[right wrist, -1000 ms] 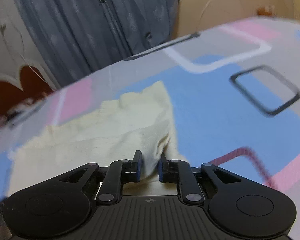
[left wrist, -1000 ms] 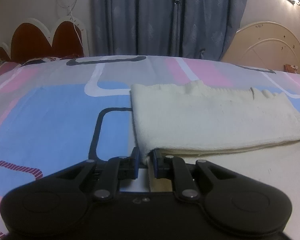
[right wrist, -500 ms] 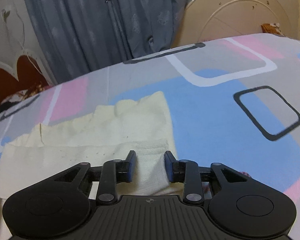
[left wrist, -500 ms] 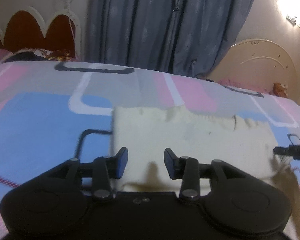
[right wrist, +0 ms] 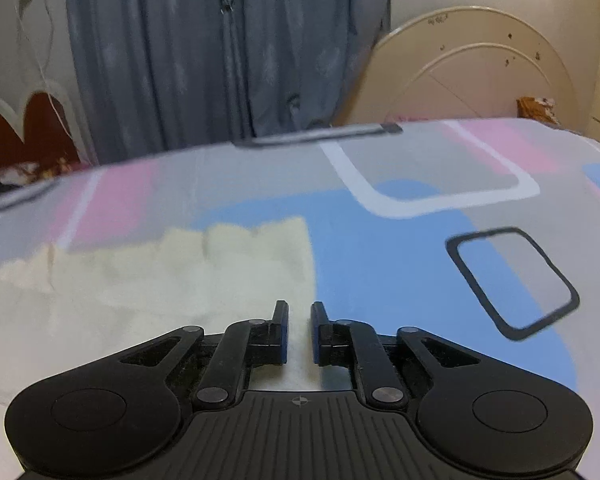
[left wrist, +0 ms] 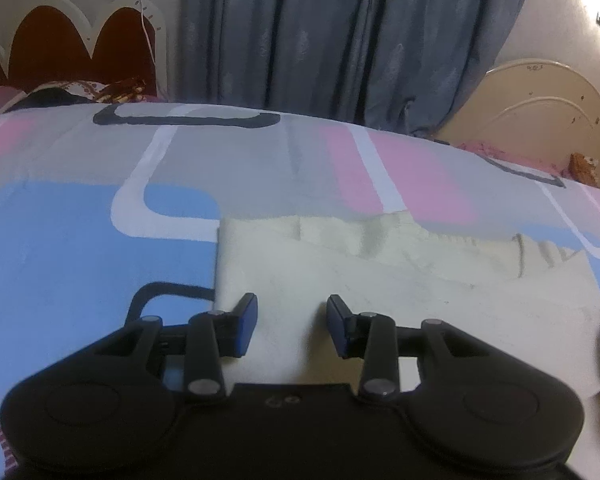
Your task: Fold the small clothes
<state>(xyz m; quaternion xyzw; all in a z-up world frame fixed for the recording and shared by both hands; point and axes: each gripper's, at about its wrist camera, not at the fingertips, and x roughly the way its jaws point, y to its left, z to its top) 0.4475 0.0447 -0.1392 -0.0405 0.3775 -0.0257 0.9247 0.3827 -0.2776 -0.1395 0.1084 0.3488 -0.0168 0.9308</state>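
A cream, soft-knit folded garment (left wrist: 400, 292) is lying flat on the bedsheet patterned in blue, pink and grey (left wrist: 80, 248). The black left gripper (left wrist: 292, 316) is hovering with jaws parted over the garment's left edge, gripping nothing. The black right gripper (right wrist: 299, 330), its jaws having just been closing, is showing a narrow gap above the garment's right edge, pinching no cloth.
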